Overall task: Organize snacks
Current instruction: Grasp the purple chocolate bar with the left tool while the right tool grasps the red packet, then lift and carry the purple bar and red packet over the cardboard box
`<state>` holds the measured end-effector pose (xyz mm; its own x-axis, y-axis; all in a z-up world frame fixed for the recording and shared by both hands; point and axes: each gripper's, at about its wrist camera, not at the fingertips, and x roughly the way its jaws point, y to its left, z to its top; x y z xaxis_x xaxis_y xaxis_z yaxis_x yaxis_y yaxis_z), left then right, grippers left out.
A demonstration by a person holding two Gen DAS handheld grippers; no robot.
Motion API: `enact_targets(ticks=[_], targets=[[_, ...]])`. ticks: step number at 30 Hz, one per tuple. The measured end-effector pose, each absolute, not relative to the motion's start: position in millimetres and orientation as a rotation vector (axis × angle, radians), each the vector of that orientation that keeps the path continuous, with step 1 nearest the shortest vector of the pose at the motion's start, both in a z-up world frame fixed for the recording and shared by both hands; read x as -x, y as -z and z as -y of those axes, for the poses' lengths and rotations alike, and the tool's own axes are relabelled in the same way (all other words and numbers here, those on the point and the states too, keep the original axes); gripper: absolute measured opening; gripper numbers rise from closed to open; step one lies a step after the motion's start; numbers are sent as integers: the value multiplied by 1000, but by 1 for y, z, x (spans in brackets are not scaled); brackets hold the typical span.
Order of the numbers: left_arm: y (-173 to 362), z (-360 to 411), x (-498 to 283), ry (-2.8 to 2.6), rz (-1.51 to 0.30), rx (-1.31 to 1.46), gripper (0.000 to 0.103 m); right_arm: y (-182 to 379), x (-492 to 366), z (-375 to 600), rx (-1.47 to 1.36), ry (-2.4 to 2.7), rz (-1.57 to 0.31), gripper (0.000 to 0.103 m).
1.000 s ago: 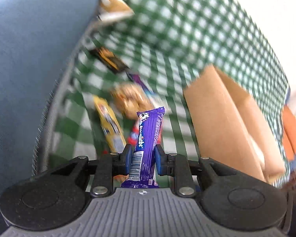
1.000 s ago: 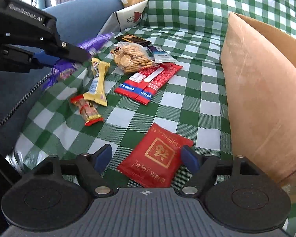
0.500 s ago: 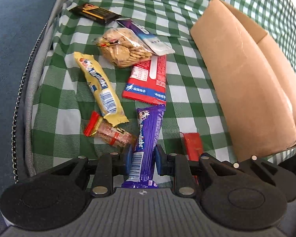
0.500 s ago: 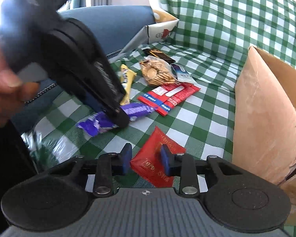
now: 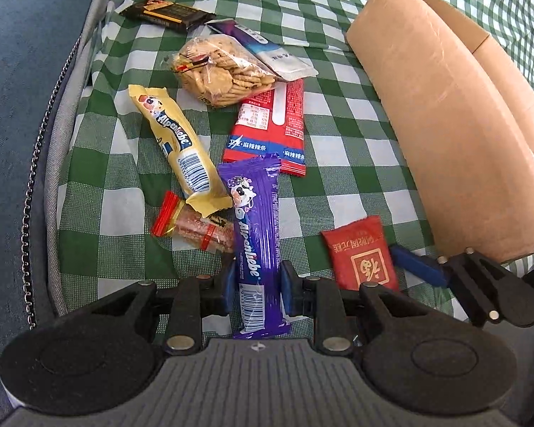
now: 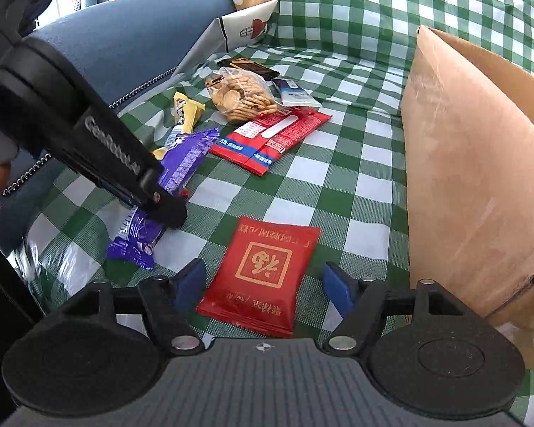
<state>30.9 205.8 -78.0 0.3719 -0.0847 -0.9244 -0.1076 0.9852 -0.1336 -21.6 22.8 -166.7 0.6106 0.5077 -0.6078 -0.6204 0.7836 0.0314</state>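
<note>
Left gripper [image 5: 255, 281] clenched on the purple bar [image 5: 256, 235], near the cloth's [image 5: 338, 185] near edge. Right gripper [image 6: 263, 283] jaws opening astride the red packet [image 6: 263, 270], pads clear, by the box [image 6: 480, 185]. Packet looks light, soft, slippery; likely best pinched across its width.

"Alpenliebe" runs in white along the purple candy wrapper [image 5: 258, 235], above a barcode near its lower end. The same word stands in blue on the yellow candy wrapper [image 5: 176, 142], also with a barcode. "GenRobot.AI" is printed on the black arm of the left gripper [image 6: 167, 210]. The long red packet [image 5: 272, 124] carries Chinese characters on a blue band, and the small red packet [image 6: 261, 272] a gold boxed character.
</note>
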Motion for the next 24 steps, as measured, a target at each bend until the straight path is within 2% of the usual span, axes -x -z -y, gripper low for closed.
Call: enact_targets(ticks=[2,5,15,24], targets=[[78,-205,-31,-16,-1190,181,27,166,23,-23,189,-664,-637,49],[79,-205,-32,-19,-1189,185,27,165,25,-23,193,-670,-632,46],[63,-204,-22,5,-1082,208,26,141,47,-17,211,-678,-543,46],[19,-206,-13,34,-895,321,26,76,68,12,167,-657,-378,46]])
